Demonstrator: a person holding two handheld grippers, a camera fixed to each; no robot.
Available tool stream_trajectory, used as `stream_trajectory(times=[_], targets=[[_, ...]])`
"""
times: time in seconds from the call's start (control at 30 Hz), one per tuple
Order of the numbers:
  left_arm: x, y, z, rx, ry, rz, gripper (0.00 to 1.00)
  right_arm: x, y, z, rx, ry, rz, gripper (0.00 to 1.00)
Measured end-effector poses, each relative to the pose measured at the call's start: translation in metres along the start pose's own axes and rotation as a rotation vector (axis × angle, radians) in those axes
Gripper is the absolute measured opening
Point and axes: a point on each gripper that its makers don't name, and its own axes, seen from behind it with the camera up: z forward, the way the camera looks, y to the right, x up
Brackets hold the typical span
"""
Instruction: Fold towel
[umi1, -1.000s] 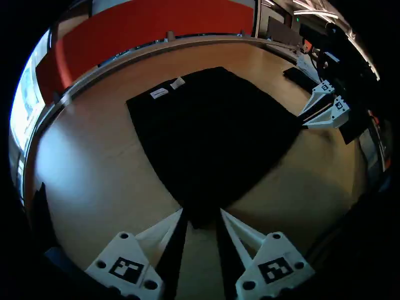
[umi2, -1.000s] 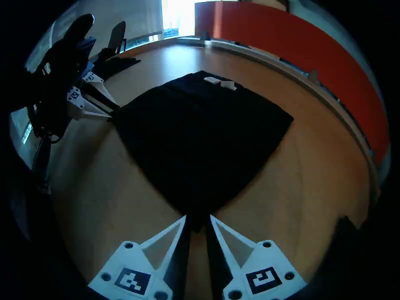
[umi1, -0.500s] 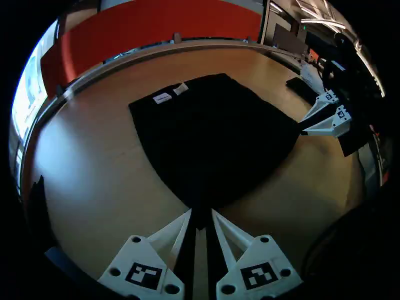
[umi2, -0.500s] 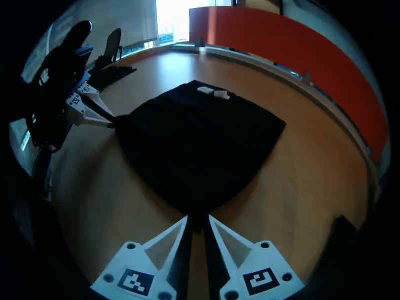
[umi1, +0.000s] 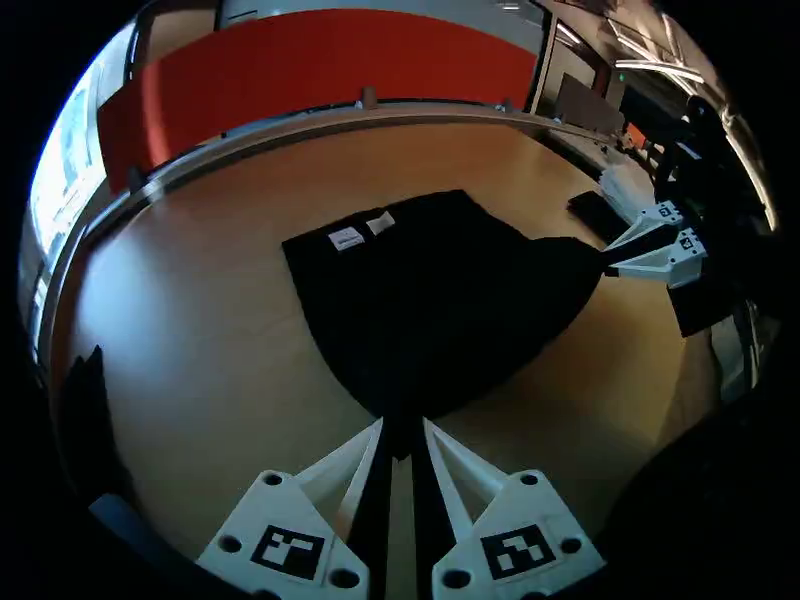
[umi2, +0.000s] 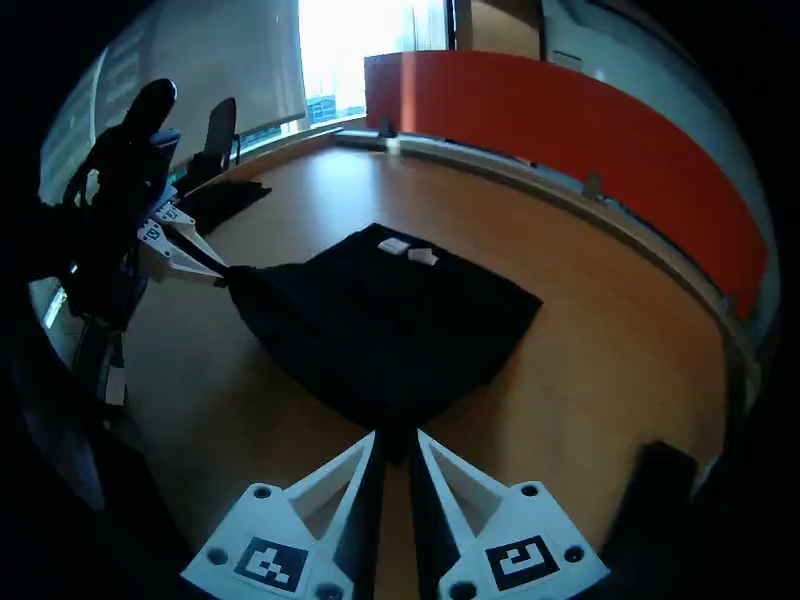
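left gripper (umi1: 402, 435): squeezed almost fully closed, both fingers pinching one near corner of the black towel (umi1: 440, 290) right at its tips

right gripper (umi2: 396, 440): same deal, barely a sliver of gap, with the other near corner of the towel clamped between its fingers

towel: fans out ahead of both grippers over the wooden tabletop (umi1: 200, 330). The far half lies flat, with two little white tags (umi1: 358, 232) at the edge furthest from the grippers. The near edge is strung between the two grippers and looks to be off the wood

what just changed: a second ago the left gripper's fingers sat wider apart around the corner and the whole towel lay flat. They closed in about half a second back. Since then both grippers have gone up, so the tabletop looks further below them. From the left gripper view, the corner held by the right gripper is now tented up into a ridge

what that means: grabbing is done and the actual fold has started, I'd say. My guess is the next bit is carrying the near edge forward, up and over, to land on the tagged far edge

watch out for: both grippers probably need to travel level and at the same pace or the fold ends up skewed. I can't tell how much cloth each pinch really has, so a corner slipping out seems possible
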Motion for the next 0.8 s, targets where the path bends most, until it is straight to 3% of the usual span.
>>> stream_trajectory(times=[0.47, 0.8], targets=[[0.010, 0.013, -0.037, 0.014, -0.001, -0.047, 0.12, 0.017, -0.016, -0.036, 0.013, 0.039, 0.003, 0.15], [0.018, 0.028, -0.057, -0.011, 0.022, -0.071, 0.12, 0.019, -0.021, -0.056, 0.027, 0.048, 0.006, 0.15]])
